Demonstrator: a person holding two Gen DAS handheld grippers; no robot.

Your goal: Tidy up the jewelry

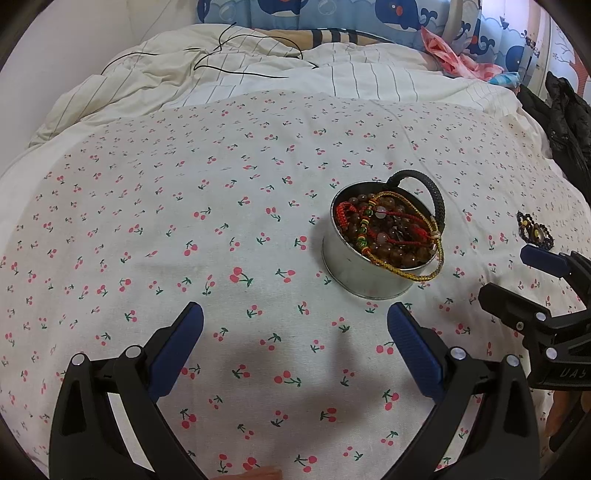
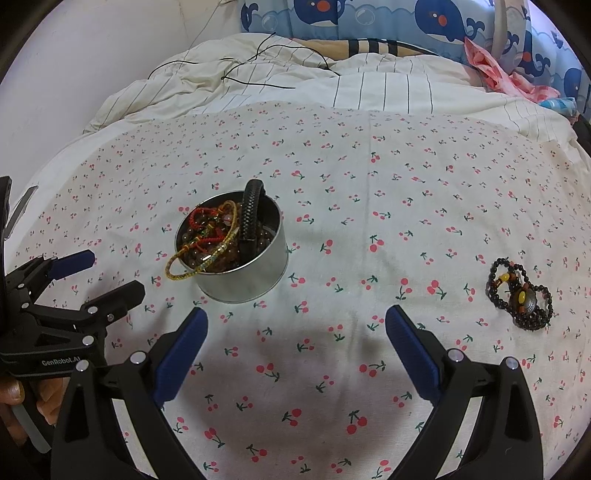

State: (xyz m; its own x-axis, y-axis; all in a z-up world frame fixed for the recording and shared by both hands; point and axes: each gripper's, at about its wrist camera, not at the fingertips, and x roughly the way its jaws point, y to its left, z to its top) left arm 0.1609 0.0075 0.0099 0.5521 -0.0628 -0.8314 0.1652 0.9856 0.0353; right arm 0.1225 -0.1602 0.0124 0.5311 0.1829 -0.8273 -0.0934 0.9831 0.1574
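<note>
Two grippers hover low over the cherry-print sheet (image 2: 332, 184), nearest the cameras: the left gripper (image 1: 295, 332) with its blue pads spread wide and nothing between them, and the right gripper (image 2: 295, 332) likewise wide apart and empty, neither touching the cloth as far as can be seen. A little further out, to the right of the right gripper, the one loose piece, a dark beaded bracelet (image 2: 521, 295) with yellow beads and a round charm, lies coiled in loops on the sheet, well apart from the metal tin (image 2: 243, 273). The tin stands upright ahead of the left gripper, already crowded with brown beads and red cords; a gold braided bracelet (image 2: 195, 262) droops over its rim and a black braided band (image 2: 251, 218) sticks up out of it. The likely trouble is there: lowering the beaded bracelet in could snag the gold loop and drag it out, or nudge the light tin over on the soft bedding. Beyond lie a striped quilt (image 2: 369, 92) and whale-print pillows (image 2: 369, 18).
</note>
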